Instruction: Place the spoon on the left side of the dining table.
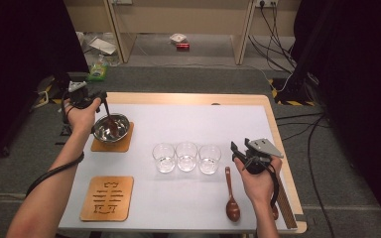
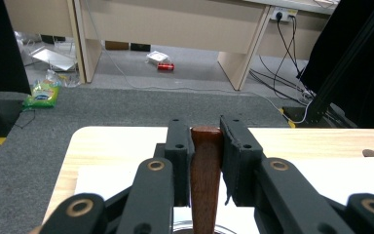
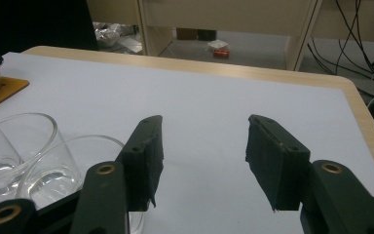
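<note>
While a wooden spoon (image 2: 205, 175) is clamped by its handle in the left gripper (image 1: 101, 101), its bowl is dipped into the steel bowl (image 1: 111, 127), which sits on a coaster (image 1: 124, 145) by the table's (image 1: 188, 99) left edge. Scooping is judged underway, w/ transfer not yet done. Three glasses (image 1: 186, 156) are lined up mid-table; contents can't be told apart from clear glass. The right gripper (image 3: 202, 161) is held w/ jaws apart, nothing between, near the right edge; a 2nd spoon (image 1: 231, 198) lies untouched toward the near edge, a spare coaster (image 1: 107, 198) at the near-left corner.
</note>
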`<state>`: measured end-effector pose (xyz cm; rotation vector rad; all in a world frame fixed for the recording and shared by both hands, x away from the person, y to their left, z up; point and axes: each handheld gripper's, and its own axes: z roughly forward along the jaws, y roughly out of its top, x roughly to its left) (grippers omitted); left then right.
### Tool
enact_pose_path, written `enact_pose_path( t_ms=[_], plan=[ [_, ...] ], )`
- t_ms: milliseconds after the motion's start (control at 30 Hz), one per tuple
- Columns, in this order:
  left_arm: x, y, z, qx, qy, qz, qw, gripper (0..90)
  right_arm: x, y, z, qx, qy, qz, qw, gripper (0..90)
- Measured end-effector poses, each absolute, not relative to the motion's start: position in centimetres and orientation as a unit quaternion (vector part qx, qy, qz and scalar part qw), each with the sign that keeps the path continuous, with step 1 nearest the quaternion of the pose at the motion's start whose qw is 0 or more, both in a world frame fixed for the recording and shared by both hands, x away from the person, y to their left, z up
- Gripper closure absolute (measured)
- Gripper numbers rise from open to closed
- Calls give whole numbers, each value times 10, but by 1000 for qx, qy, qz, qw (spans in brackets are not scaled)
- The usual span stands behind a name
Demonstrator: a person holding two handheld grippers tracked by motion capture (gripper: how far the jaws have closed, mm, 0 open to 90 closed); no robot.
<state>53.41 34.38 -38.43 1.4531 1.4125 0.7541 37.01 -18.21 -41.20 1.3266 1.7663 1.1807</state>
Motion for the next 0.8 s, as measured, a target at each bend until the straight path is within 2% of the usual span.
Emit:
enact_pose_path(
  t_ms=[433, 800],
  plan=[
    [562, 342, -397, 592, 595, 296, 456, 741, 371, -184, -415, 509, 669, 445, 309, 481],
    [570, 339, -410, 604, 599, 289, 438, 739, 372, -185, -417, 508, 671, 445, 306, 481]
  ],
)
